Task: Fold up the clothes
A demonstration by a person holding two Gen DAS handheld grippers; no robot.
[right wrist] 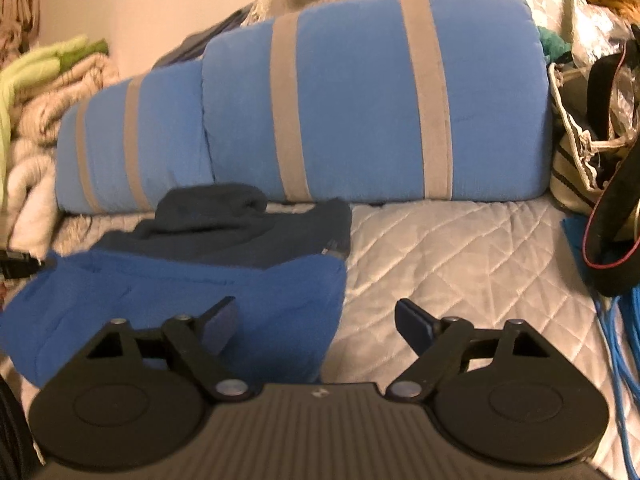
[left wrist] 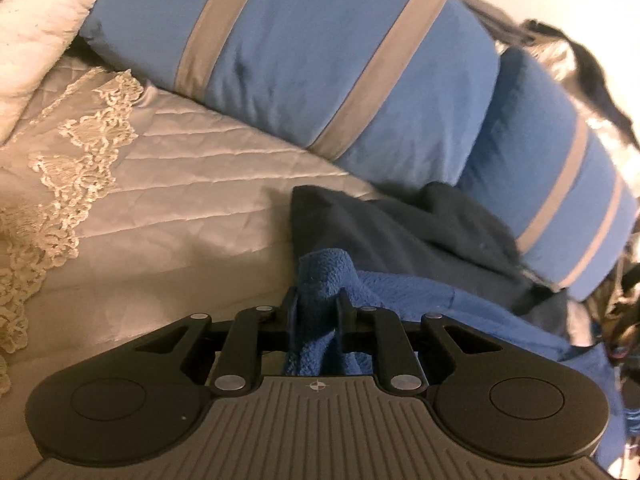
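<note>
Two hand-held grippers: left (left wrist: 316, 306) pinches fleece (right wrist: 180, 308) edge, right (right wrist: 316, 322) wide open, empty. Keep pinch firm, pull edge w/o bunching.

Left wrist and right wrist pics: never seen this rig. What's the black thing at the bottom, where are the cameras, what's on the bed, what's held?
No robot here: a person carries one hand-held gripper in each hand, and a fisheye camera on each looks forward along its two fingers. The black linkage at the bottom of each picture is that tool itself.

In the left wrist view, the left hand-held gripper is shut on a bunched fold of the blue fleece garment. In the right wrist view, the right hand-held gripper is open and holds nothing, just above the garment's edge.

The garment lies on a quilted bedspread, with a darker navy garment behind it and blue pillows with grey stripes beyond.
</note>
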